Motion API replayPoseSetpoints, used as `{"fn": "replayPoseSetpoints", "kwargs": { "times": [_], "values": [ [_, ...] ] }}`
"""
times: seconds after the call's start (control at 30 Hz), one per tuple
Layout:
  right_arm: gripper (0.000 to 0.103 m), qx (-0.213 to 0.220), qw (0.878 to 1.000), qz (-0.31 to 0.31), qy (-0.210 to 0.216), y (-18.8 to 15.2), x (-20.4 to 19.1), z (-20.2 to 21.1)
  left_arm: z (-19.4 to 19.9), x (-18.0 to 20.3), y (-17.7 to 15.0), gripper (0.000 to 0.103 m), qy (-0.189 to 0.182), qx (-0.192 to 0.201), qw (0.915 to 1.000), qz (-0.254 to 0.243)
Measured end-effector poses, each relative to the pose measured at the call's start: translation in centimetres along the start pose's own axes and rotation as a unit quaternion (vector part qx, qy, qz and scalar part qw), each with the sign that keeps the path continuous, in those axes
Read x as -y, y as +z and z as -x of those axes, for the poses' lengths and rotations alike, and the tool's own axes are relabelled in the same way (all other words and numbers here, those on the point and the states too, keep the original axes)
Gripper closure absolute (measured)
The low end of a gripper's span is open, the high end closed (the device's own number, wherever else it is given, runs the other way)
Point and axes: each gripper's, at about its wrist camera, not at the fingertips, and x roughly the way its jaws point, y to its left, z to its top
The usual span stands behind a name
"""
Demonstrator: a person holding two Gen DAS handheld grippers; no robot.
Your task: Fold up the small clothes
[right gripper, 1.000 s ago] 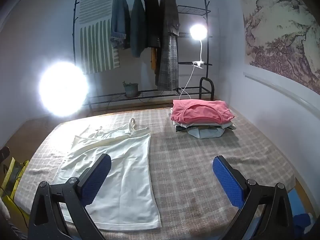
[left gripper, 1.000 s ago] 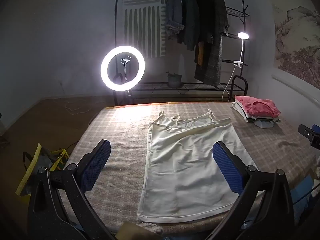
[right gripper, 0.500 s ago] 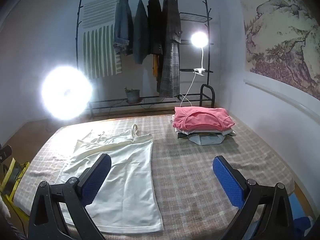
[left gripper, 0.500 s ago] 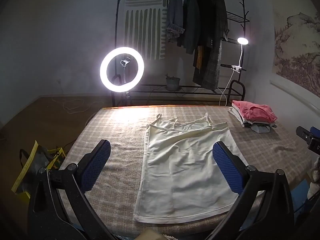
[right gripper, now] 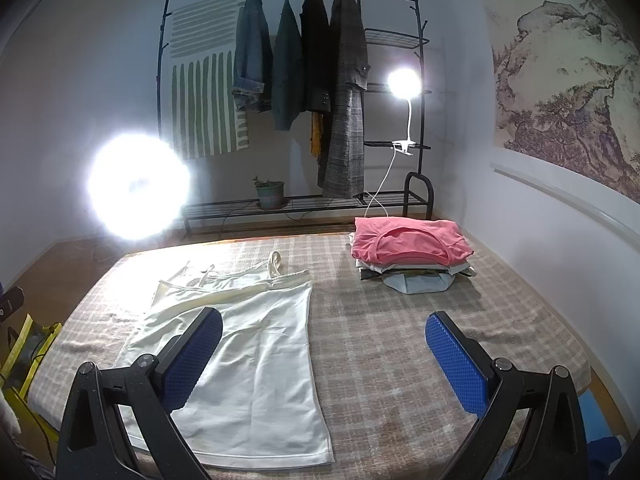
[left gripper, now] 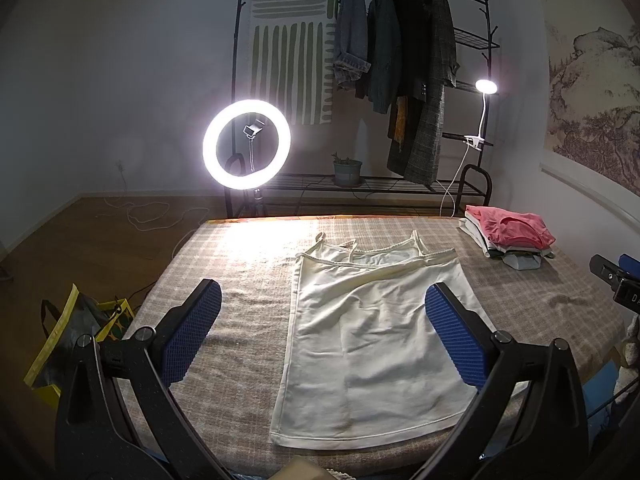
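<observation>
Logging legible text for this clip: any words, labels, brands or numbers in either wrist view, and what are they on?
"DA": white letters, cut off by the frame edge, on the black body of the right gripper seen in the left wrist view.
Nothing else is legible: the white camisole top, the pink folded shirt atop the stack and the yellow-trimmed bag show no readable text.

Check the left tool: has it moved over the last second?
Yes. The left tool has pulled back and tilted up: the ring light and the white camisole sit lower in its view, and more of the bed shows. It hangs open, holding nothing.
</observation>
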Motion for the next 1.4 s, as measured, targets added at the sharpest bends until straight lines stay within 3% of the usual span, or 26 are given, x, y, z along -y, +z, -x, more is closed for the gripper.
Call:
{"fn": "replayPoseSetpoints", "kwargs": {
  "times": [1.4],
  "values": [
    [0.0,-0.002,1.0,0.002,0.003,-0.2,-0.7,-0.3,-0.2,-0.4,0.1,0.0,0.001,0.002,1.0,0.0]
  ]
}}
